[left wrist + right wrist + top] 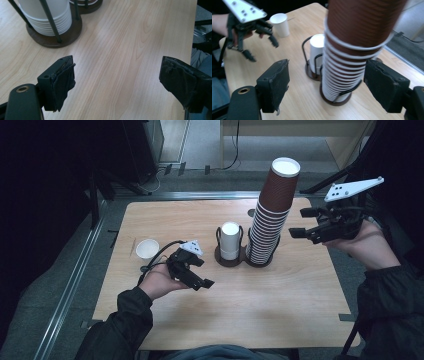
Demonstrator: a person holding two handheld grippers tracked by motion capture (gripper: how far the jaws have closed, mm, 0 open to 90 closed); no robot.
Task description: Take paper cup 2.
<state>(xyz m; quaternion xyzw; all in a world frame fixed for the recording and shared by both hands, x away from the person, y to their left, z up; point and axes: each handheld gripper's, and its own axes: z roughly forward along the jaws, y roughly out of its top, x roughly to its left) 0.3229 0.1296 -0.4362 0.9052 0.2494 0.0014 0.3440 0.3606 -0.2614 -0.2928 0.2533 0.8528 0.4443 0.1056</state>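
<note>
Wooden table [280, 290], dark room, grey floor [200, 140]

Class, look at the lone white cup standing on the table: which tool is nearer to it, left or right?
Left. The left tool sits just beside the white cup; the right tool is across the table, beyond the brown stack.

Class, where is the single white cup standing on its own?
In the high view, the single white cup stands on the table's left side, just beyond the left gripper.

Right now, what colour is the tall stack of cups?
The tall stack of cups is dark reddish brown with white rims, clearest in the right gripper view.
</note>
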